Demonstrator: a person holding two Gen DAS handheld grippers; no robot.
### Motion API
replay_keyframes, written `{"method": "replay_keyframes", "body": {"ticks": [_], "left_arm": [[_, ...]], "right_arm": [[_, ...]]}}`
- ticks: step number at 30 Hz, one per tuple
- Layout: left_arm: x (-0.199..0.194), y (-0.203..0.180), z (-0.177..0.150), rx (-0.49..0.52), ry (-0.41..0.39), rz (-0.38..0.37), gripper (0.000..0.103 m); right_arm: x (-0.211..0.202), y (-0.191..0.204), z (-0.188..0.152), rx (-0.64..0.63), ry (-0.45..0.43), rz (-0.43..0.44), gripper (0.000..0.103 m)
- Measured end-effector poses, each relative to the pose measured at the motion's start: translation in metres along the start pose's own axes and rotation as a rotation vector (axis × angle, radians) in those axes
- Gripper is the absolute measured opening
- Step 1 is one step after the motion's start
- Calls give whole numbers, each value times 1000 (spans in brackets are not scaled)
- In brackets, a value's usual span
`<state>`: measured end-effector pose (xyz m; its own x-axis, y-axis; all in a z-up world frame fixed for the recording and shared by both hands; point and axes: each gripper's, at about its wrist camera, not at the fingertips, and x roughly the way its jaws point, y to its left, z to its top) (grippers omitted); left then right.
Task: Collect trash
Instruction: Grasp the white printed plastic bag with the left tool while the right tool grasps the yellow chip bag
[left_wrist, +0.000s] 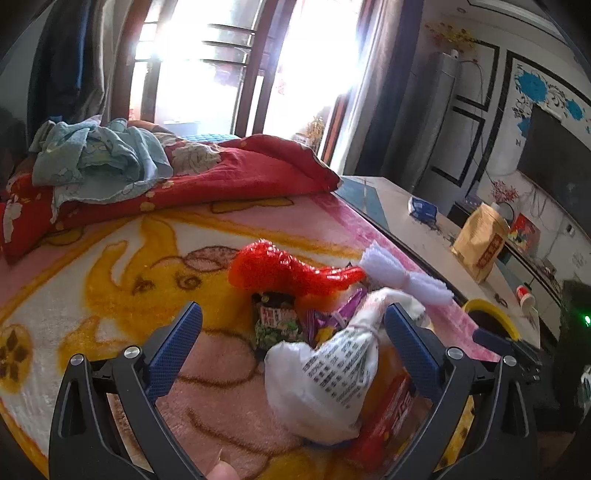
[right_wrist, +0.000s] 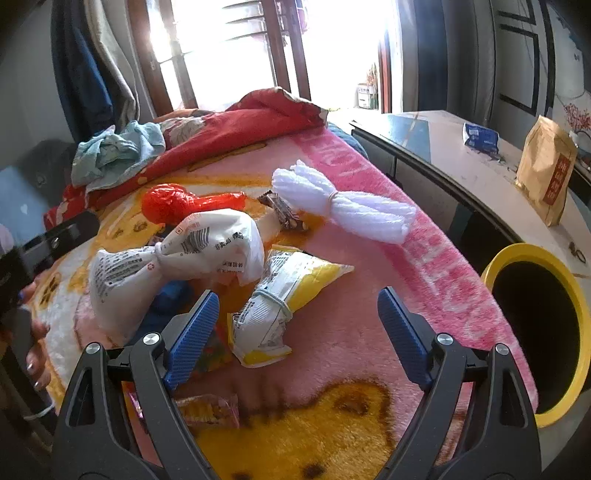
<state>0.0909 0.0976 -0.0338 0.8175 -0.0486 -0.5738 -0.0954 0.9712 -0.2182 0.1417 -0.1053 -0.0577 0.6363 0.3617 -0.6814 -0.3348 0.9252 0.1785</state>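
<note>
Trash lies in a loose heap on a bed covered with a pink and yellow cartoon blanket (right_wrist: 424, 258), near the edge next to a yellow-rimmed bin (right_wrist: 535, 332) with a dark inside. Biggest piece is a white printed plastic bag (right_wrist: 177, 258), knotted in the middle, puffy at both ends, black text and a barcode on it. Just beside it, a yellow and white snack bag (right_wrist: 280, 302), cinched with a rubber band, crumpled. Behind those, a red plastic bag (right_wrist: 173, 205), twisted into a long tail, glossy. A white foam net bundle (right_wrist: 343, 206), tied at the centre, lies nearest the bed edge. A small brown wrapper (right_wrist: 284, 212) sits between red bag and foam. A pink wrapper (right_wrist: 210, 410) lies flat under the right tool (right_wrist: 297, 314), whose jaws stand wide, nothing between the pads, hovering over the snack bag. The left tool (left_wrist: 293, 328) is also wide open, white bag lying between its fingers, pads not pressing. A red quilt (right_wrist: 236, 125) and blue cloth (right_wrist: 118, 155) are bunched at the far end. A tabletop (right_wrist: 461, 162) beside the bed carries a tan paper bag (right_wrist: 546, 170)
</note>
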Motion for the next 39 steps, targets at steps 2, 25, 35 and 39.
{"method": "replay_keyframes", "body": {"ticks": [2,25,35,39], "left_arm": [[2,6,-3,-24,23,-35,96],[37,23,-30,-182,192,-212,73],[31,13,-27,-150,190,-222,49],[26,8,-25,-133,180,-235,42]], "right_arm": [[5,1,0,7,11,2,79],[41,-3,-1,125,122,64,60],[39,0,-3,146,129,115,40],[37,-1,-4,147,128,120,36]]}}
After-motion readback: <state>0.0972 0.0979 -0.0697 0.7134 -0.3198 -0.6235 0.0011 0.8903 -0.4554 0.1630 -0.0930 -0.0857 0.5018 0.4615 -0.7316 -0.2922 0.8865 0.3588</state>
